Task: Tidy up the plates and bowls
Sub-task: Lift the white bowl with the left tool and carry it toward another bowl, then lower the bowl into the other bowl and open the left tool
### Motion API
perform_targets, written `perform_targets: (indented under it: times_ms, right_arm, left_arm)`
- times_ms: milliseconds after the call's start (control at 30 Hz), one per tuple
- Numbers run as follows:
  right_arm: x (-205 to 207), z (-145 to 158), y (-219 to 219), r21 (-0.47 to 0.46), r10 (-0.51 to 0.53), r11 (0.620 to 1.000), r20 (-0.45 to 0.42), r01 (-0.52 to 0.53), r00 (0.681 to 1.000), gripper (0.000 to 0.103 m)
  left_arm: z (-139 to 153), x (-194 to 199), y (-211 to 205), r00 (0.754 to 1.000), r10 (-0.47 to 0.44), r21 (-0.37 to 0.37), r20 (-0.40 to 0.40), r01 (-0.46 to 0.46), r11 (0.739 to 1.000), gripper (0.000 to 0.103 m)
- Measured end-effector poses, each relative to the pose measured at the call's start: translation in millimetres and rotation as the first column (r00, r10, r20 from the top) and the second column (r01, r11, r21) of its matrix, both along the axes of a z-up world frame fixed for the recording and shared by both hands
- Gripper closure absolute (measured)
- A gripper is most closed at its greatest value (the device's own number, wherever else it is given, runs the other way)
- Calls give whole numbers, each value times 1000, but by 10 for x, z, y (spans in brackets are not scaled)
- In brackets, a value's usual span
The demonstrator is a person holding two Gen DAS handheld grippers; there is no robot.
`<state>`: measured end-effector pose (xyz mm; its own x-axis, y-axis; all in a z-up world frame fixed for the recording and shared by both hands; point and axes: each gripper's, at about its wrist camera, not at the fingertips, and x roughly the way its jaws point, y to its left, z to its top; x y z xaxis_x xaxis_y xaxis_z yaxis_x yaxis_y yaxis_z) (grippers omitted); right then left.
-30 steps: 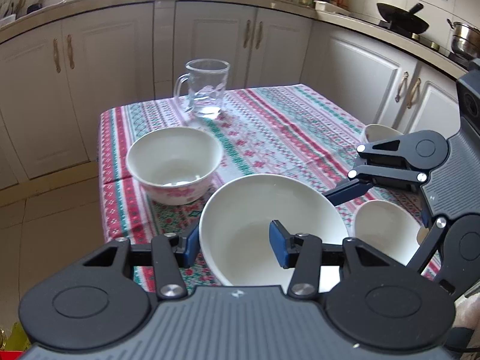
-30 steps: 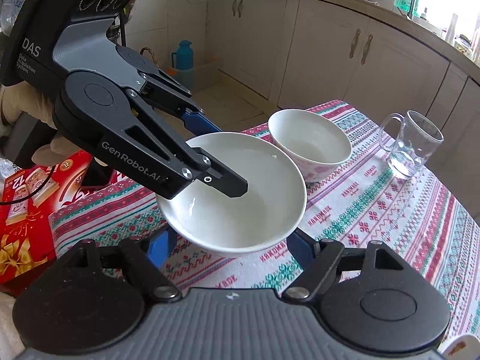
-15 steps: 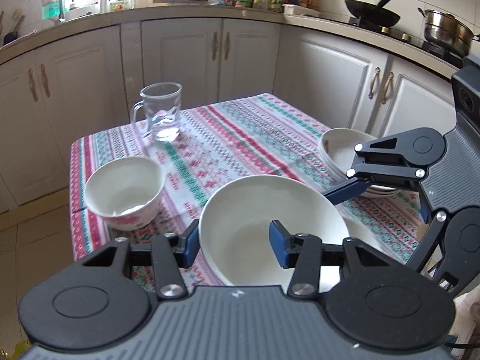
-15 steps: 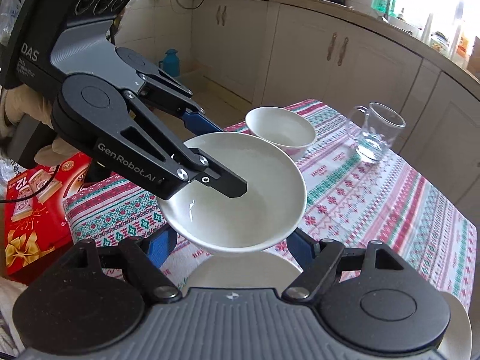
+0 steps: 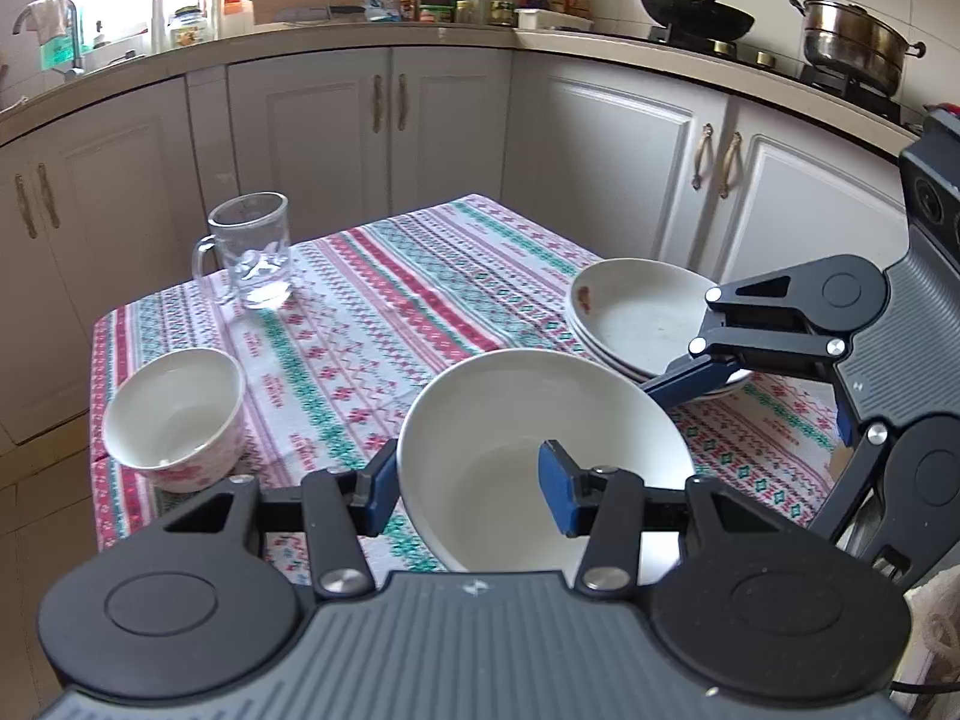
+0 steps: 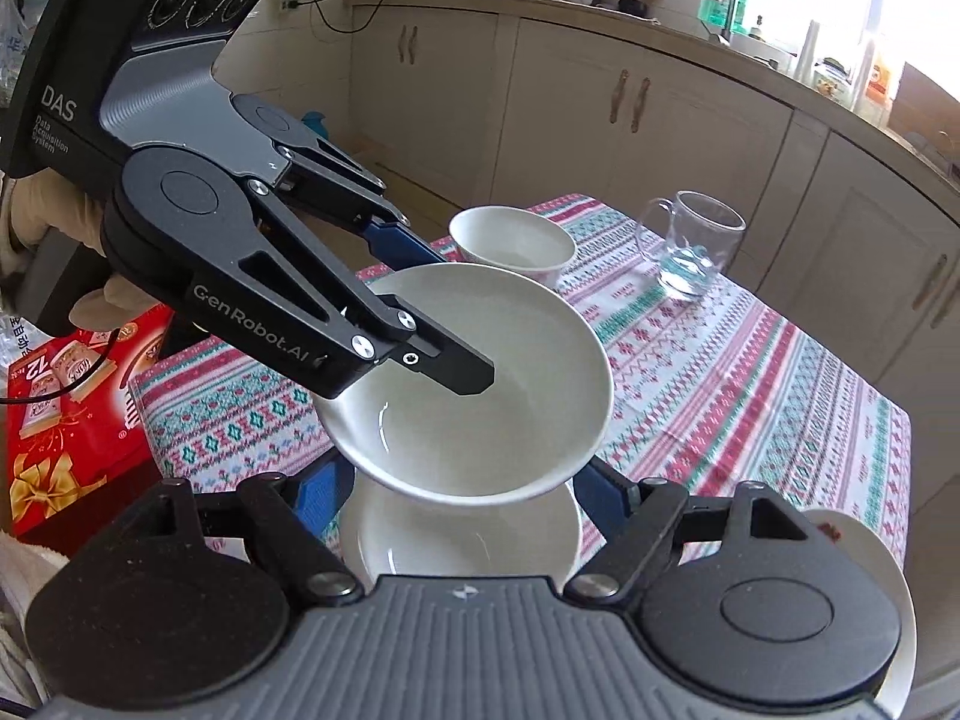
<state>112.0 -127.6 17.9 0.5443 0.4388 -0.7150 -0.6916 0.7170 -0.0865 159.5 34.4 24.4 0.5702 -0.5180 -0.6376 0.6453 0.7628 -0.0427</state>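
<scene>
A wide white bowl is held clear of the table between two grippers. The left gripper pinches the bowl's near wall, one pad outside the rim and one inside, with its jaws drawn as close as that wall allows. The right gripper stands half spread, and its blue pads flank the bowl's underside from either side; whether they press on it or only cradle it cannot be told, though in the left wrist view one of its fingers reaches in under the far rim. The relation that matters is vertical: in the right wrist view a second white bowl lies directly beneath the carried one, near the table's near edge, so a nesting move would likely be straight down. Both grippers are equally close to the load, and a round bowl has no long axis to line up. Toward the table's right edge sits a stack of shallow dishes, the top one bearing a small reddish smear by its rim. A deeper patterned bowl stands at the left edge and looks empty. A glass mug near the far left corner holds a little water.
</scene>
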Motion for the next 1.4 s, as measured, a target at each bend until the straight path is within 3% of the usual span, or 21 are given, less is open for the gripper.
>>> perform_targets:
  times_ms: [567, 1400]
  right_arm:
    - [-81, -111, -156, 0, -35, 999, -62, 35, 997, 19]
    - [-30, -227, -174, 11, -36, 999, -110, 38, 993, 19]
  left_arm:
    - [-224, -17, -180, 998, -15, -12, -69, 14, 1000, 56]
    - [-370, 11, -180, 995, -13, -6, -94, 12, 1000, 56]
